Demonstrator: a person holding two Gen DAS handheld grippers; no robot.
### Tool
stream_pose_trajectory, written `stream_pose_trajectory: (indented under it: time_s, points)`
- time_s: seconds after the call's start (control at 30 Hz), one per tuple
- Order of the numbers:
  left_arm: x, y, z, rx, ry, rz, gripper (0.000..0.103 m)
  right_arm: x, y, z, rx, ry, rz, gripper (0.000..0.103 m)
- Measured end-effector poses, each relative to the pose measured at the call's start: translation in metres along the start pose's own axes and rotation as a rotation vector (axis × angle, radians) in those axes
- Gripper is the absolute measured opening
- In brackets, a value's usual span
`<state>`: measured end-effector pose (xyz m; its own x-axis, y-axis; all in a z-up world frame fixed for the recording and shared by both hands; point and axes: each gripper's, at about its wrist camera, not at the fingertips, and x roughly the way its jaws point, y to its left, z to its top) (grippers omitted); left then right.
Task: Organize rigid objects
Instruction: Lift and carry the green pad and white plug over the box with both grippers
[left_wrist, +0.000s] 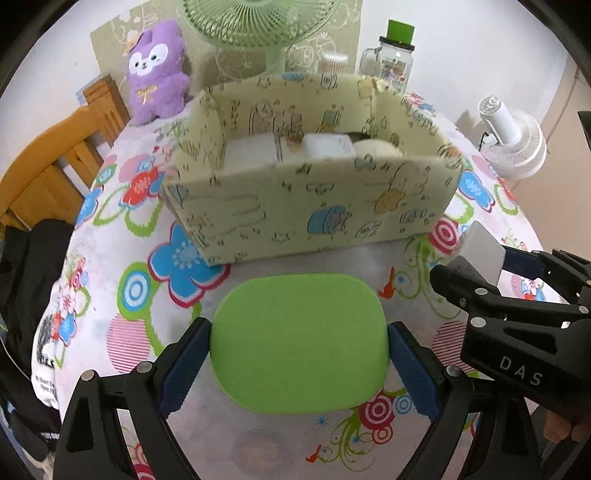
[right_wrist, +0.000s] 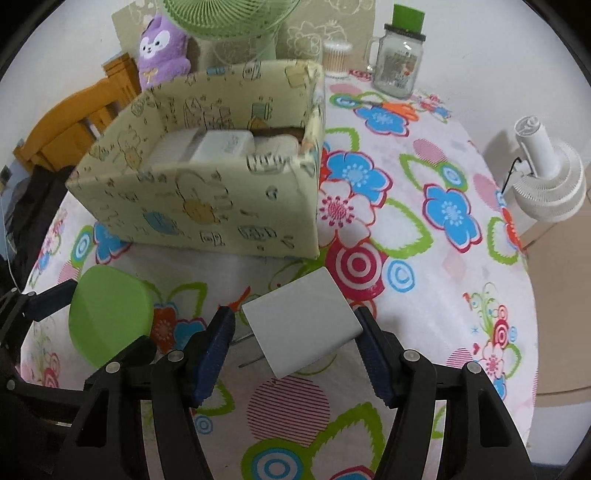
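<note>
The left gripper (left_wrist: 299, 363) pinches a green case (left_wrist: 299, 343) between its pads; the right gripper (right_wrist: 295, 345) pinches a white charger (right_wrist: 303, 325), prongs half hidden. Beyond both stands the patterned box (left_wrist: 314, 206), whose contents are mostly concealed by its front wall.

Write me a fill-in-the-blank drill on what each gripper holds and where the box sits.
The left gripper clamps a rounded ____ object.
The right gripper holds a white charger with two metal ____ sticking out.
The patterned box stands on a ____ tablecloth.
Behind the box sits a ____ plush toy.

Missing words: green; prongs; flowered; purple
</note>
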<state>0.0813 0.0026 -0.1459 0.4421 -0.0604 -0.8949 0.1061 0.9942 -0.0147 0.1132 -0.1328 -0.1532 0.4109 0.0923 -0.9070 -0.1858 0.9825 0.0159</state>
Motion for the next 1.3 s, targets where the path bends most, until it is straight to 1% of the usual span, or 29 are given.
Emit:
stream_pose_trajectory:
  time_s: [0.13, 0.23, 0.37, 0.83, 1.13, 1.3]
  points:
    - [-0.008, 0.000, 0.007, 0.010, 0.000, 0.004, 0.095, -0.011, 0.002, 0.009, 0.015, 0.002, -0.048, 0.068]
    - [-0.013, 0.001, 0.013, 0.007, 0.009, -0.001, 0.095, -0.018, 0.003, 0.013, 0.037, 0.004, -0.061, 0.068]
    - [-0.021, 0.003, 0.020, 0.023, 0.004, -0.001, 0.095, -0.028, 0.004, 0.018, 0.056, -0.002, -0.054, 0.068]
    - [-0.053, 0.017, 0.038, 0.064, -0.043, -0.017, 0.095, -0.065, 0.023, 0.036, 0.066, -0.054, -0.081, 0.068]
    - [-0.063, 0.027, 0.047, 0.086, -0.052, -0.025, 0.095, -0.075, 0.032, 0.046, 0.093, -0.054, -0.079, 0.068]
    - [-0.064, 0.030, 0.050, 0.080, -0.047, -0.030, 0.095, -0.076, 0.035, 0.051, 0.088, -0.053, -0.085, 0.068]
